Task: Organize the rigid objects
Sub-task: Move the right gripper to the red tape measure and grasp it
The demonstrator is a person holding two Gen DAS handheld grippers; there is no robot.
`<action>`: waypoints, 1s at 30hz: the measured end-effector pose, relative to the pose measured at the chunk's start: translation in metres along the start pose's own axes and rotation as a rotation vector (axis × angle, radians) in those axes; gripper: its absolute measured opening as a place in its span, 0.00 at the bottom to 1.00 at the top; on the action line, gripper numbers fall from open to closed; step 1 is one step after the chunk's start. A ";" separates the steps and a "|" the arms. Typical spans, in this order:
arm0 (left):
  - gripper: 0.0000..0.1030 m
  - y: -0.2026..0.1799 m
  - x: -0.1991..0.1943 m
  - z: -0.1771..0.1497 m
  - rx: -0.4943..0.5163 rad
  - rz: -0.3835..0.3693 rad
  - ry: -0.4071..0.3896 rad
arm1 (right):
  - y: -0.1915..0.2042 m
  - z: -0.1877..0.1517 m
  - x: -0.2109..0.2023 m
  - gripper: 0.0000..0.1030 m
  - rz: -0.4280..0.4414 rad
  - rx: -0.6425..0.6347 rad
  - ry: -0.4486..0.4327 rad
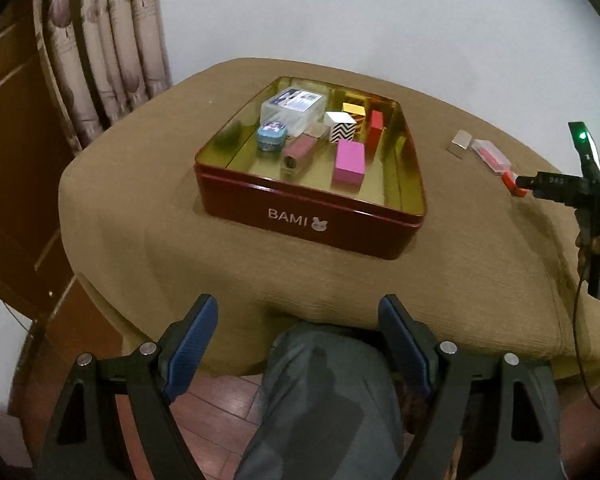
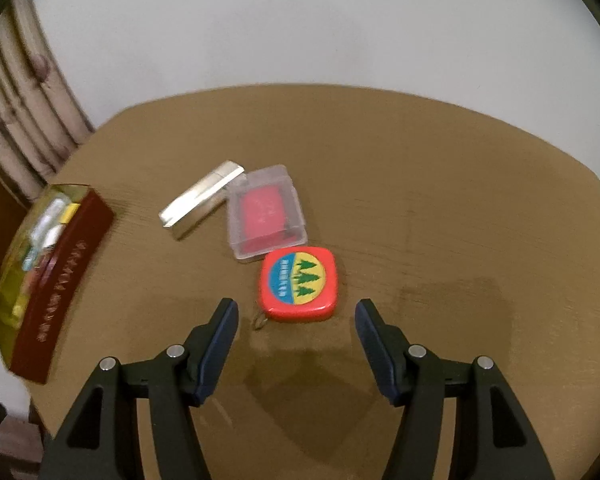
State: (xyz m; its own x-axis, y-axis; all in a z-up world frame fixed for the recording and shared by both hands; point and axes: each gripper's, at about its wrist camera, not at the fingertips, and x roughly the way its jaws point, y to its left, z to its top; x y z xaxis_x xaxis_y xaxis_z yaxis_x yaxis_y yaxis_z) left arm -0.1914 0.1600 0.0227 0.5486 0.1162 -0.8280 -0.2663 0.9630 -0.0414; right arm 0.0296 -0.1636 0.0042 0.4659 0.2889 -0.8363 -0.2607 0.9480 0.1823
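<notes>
Hovering low over the worktop (image 2: 440, 184), the right tongs (image 2: 296, 312) are standing wide apart and gripping nothing, with the red tape measure (image 2: 298, 286) lying just ahead, in the lower middle of the frame, between and slightly beyond the tips. To my eye the step in hand is picking this measure up: the tongs should be advancing until both pads are flanking its flat sides, closing squarely so the smooth rounded casing is not squirting out, and minding the small metal tab at its lower left corner. Just above it the clear plastic case (image 2: 266, 212) with a red insert is nearly touching the measure, and the silver box (image 2: 200, 200) is leaning against that case. The left tongs (image 1: 298, 344) are likewise gaping wide and idle over the person's knee. Beyond them the red tin (image 1: 308, 220), in the frame's centre, is already holding several small boxes. Brown cloth is covering the worktop; a pale wall and patterned curtain (image 1: 108, 52) are closing the upper left.
</notes>
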 end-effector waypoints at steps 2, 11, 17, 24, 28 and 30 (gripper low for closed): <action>0.77 0.000 0.002 -0.002 -0.007 0.001 0.001 | -0.003 0.002 0.006 0.61 0.013 0.025 0.012; 0.77 -0.003 0.013 -0.008 0.004 -0.003 0.032 | -0.002 0.007 0.018 0.61 -0.015 0.020 0.029; 0.77 -0.002 0.018 -0.010 0.000 -0.004 0.050 | 0.003 0.012 0.025 0.61 -0.036 0.005 0.026; 0.77 0.005 0.034 -0.012 -0.029 -0.001 0.122 | 0.013 -0.002 0.025 0.60 -0.119 -0.063 -0.028; 0.77 0.014 0.038 -0.013 -0.077 -0.011 0.150 | 0.011 -0.005 0.024 0.56 -0.118 -0.057 -0.028; 0.77 0.016 0.039 -0.013 -0.099 -0.009 0.158 | 0.012 -0.008 0.021 0.48 -0.119 -0.062 -0.027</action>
State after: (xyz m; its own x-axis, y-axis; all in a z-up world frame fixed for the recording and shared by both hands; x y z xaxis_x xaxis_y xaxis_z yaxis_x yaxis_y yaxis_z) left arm -0.1847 0.1770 -0.0178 0.4223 0.0609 -0.9044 -0.3427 0.9344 -0.0971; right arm 0.0299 -0.1471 -0.0154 0.5192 0.1794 -0.8356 -0.2534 0.9661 0.0499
